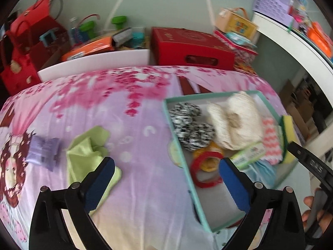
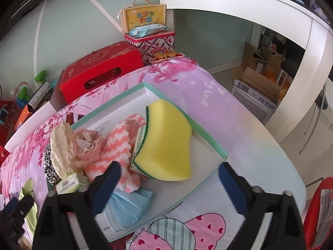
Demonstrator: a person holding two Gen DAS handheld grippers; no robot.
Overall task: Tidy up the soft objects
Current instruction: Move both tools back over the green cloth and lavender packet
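A shallow teal-rimmed box lies on the pink floral bedsheet. It holds black-and-white balls, a cream knitted piece, red and yellow rings, a pink-and-white striped cloth, a light blue cloth and a yellow sponge. A green cloth and a small purple packet lie on the sheet left of the box. My left gripper hangs open over the box's left rim, empty. My right gripper is open just in front of the sponge, nothing pressed between its pads.
Red gift boxes, bags and clutter stand behind the bed. A white desk curves at the right, with cardboard boxes on the floor beneath. A person's hand shows at the right edge of the left wrist view.
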